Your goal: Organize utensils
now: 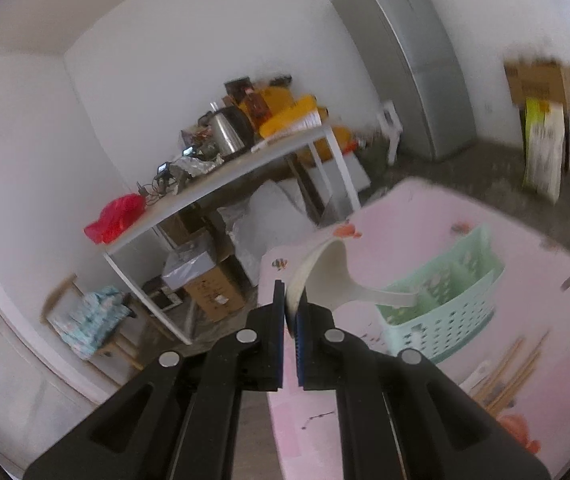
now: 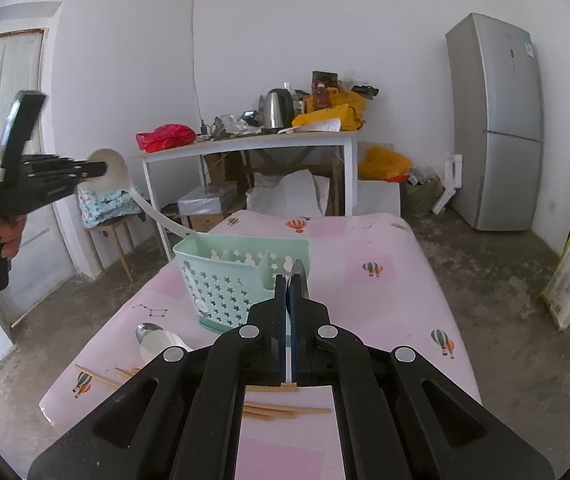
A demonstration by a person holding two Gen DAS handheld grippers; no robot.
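Note:
My left gripper (image 1: 291, 300) is shut on the bowl of a white ladle (image 1: 337, 276). Its handle reaches down into the mint-green utensil basket (image 1: 445, 300) on the pink table. In the right wrist view the left gripper (image 2: 97, 168) holds the ladle (image 2: 113, 168) above and left of the basket (image 2: 229, 280). My right gripper (image 2: 288, 292) is shut on a metal spoon (image 2: 299, 276), held over the basket's right side. Wooden chopsticks (image 2: 285, 410) and a metal spoon (image 2: 147, 330) lie on the table.
The pink tablecloth with balloon prints (image 2: 365, 264) covers the table. A white plastic utensil (image 2: 161, 342) lies by the loose spoon. Behind stand a cluttered white table (image 2: 253, 142), a grey fridge (image 2: 497, 120), boxes and a stool with cloth (image 2: 105, 204).

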